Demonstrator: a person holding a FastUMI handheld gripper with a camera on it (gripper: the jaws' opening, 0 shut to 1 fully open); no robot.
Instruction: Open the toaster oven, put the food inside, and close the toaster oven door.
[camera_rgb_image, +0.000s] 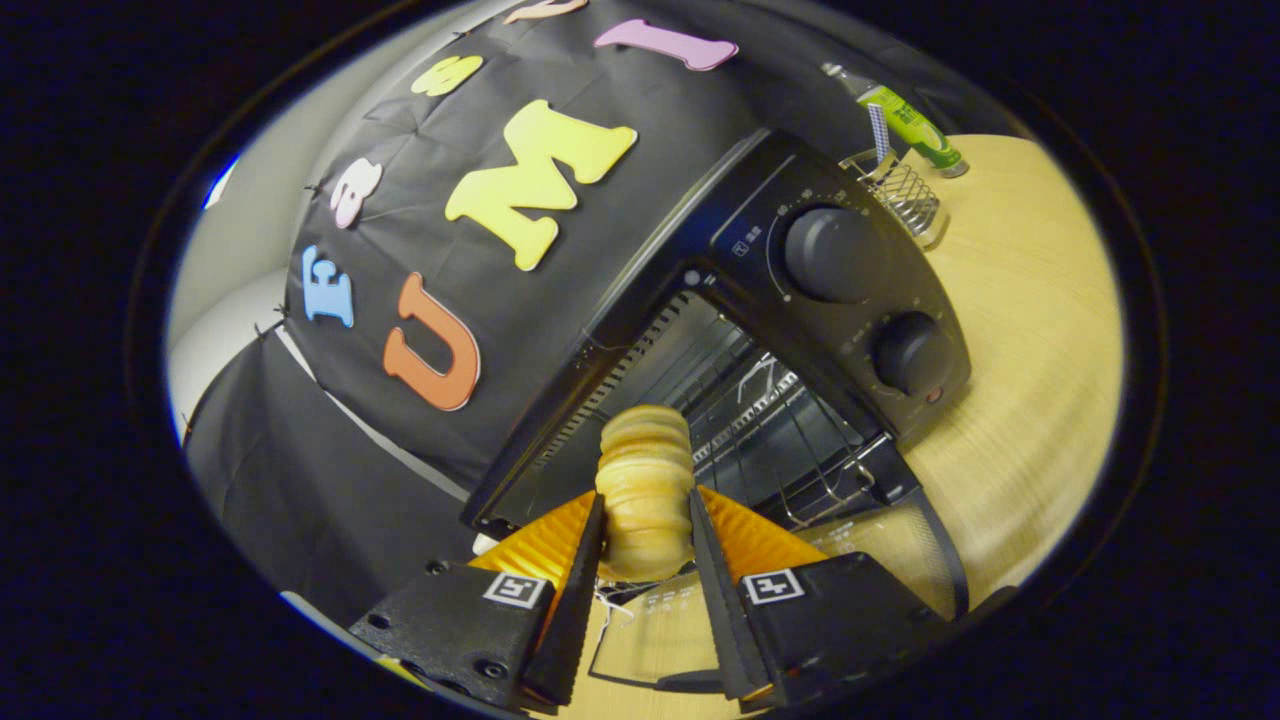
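Observation:
My gripper (646, 525) is shut on a tan, ridged piece of food (645, 480), which sticks up between the two fingers. Just beyond it stands the black toaster oven (760, 330) with its glass door (880, 560) folded down flat toward me. The cavity is open, and a wire rack (770, 430) shows inside, right behind the food. Two round knobs, a larger one (832, 254) and a smaller one (910, 352), sit on the oven's control panel. The whole scene appears tilted.
The oven rests on a light wooden table (1030, 330). Behind the oven stand a small wire holder (905, 195) and a green-labelled bottle (905, 120). A black cloth wall (400, 330) hangs behind the oven.

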